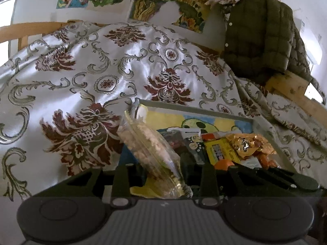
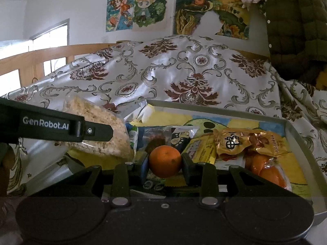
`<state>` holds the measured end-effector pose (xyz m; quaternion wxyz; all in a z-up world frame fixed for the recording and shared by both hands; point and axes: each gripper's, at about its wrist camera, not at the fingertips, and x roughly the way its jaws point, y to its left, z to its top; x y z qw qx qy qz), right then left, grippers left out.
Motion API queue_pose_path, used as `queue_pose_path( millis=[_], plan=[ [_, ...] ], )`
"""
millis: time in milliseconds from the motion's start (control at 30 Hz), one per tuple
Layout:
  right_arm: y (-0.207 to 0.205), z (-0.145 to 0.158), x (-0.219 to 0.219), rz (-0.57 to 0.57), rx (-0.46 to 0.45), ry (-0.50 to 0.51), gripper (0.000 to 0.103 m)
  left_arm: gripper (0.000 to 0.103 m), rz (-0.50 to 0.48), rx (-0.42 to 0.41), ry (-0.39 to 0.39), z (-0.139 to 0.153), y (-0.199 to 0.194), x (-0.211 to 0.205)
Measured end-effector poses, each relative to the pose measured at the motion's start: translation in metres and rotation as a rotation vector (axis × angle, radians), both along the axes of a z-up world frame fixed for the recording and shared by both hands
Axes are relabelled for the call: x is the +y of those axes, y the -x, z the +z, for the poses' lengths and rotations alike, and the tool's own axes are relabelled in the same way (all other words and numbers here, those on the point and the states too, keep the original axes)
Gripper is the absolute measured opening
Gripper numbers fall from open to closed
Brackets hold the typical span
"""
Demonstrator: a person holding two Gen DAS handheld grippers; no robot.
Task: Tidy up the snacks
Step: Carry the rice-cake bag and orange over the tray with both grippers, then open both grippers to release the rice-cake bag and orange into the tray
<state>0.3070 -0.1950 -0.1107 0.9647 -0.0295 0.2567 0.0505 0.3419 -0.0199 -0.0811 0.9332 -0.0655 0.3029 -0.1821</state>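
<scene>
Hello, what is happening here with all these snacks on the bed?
A person is sorting snacks into a shallow tray on a patterned bedspread, with tongs in each hand. The right tongs grip an orange over the tray. The left tongs hold a clear bag of puffed rice cake at the tray's left edge. Several packets already lie inside.

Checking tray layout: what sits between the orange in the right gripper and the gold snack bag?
In the right wrist view, a yellow packet lies between the orange and the gold snack bag.
</scene>
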Motion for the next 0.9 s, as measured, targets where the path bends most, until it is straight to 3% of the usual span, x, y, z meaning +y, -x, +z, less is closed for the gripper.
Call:
queue_pose_path(
  millis=[133, 267, 400, 667, 733, 900],
  plan=[
    [-0.001, -0.001, 0.002, 0.005, 0.002, 0.0, 0.036, 0.056, 0.002, 0.001, -0.05, 0.0, 0.003, -0.005],
    [-0.001, -0.002, 0.003, 0.012, 0.004, -0.001, 0.037, 0.065, 0.006, 0.012, -0.049, -0.002, 0.005, -0.004],
    [0.0, -0.001, 0.003, 0.013, 0.005, 0.005, 0.038, 0.081, 0.012, 0.012, -0.039, 0.001, 0.008, -0.002],
    [0.01, 0.013, -0.002, -0.013, -0.021, 0.006, 0.047, 0.093, 0.052, -0.013, 0.023, 0.016, 0.016, 0.011],
    [0.013, 0.018, -0.004, -0.025, -0.029, -0.001, 0.05, 0.098, 0.07, -0.038, 0.024, 0.02, 0.02, 0.014],
    [0.022, 0.031, -0.01, -0.047, -0.048, -0.018, 0.059, 0.099, 0.097, -0.084, 0.001, 0.031, 0.032, 0.016]
  ],
)
